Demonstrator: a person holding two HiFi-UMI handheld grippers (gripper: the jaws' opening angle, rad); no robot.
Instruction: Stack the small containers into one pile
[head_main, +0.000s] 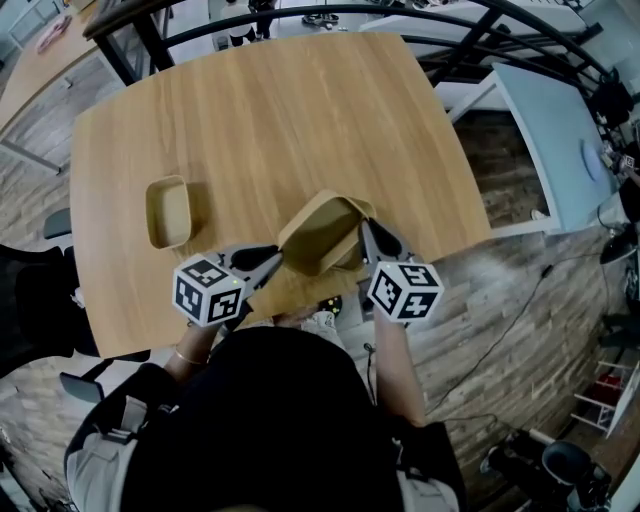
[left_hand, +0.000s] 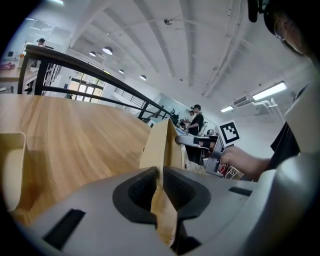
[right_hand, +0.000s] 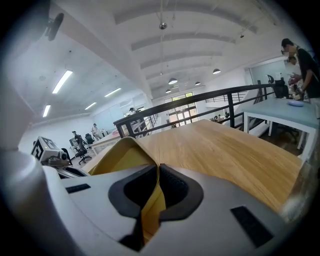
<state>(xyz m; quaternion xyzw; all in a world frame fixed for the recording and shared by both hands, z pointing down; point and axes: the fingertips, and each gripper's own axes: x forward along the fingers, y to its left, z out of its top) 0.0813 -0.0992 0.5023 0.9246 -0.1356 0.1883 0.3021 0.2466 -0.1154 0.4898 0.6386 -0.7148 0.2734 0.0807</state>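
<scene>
The left gripper (left_hand: 160, 176) is pinching a thin tan wall between its dark pads, jaws drawn almost together on it. The right gripper (right_hand: 157, 174) is doing the same on the opposite side, its pads nearly meeting on the yellowish wall. Both are gripping one small container (head_main: 320, 232): from above, the left gripper (head_main: 272, 258) is biting its left edge and the right gripper (head_main: 365, 232) its right edge. The marker cubes are sitting just behind, one on the left (head_main: 208, 290) and one on the right (head_main: 405, 290), close to the person's chest.

The held container is hanging tilted between the two tools at the near edge of the wooden table (head_main: 270, 110), its open side turned up so the inside is showing. I cannot tell whether its bottom is touching the wood.

A second small container (head_main: 170, 212) of the same tan colour is lying flat on the table, open side up, to the left of the held one and apart from it. It is also showing at the left edge of the left gripper view (left_hand: 10, 165).

A black railing (head_main: 330, 12) is curving round the far side of the table, and a white table (head_main: 550, 130) is standing off to the right.
</scene>
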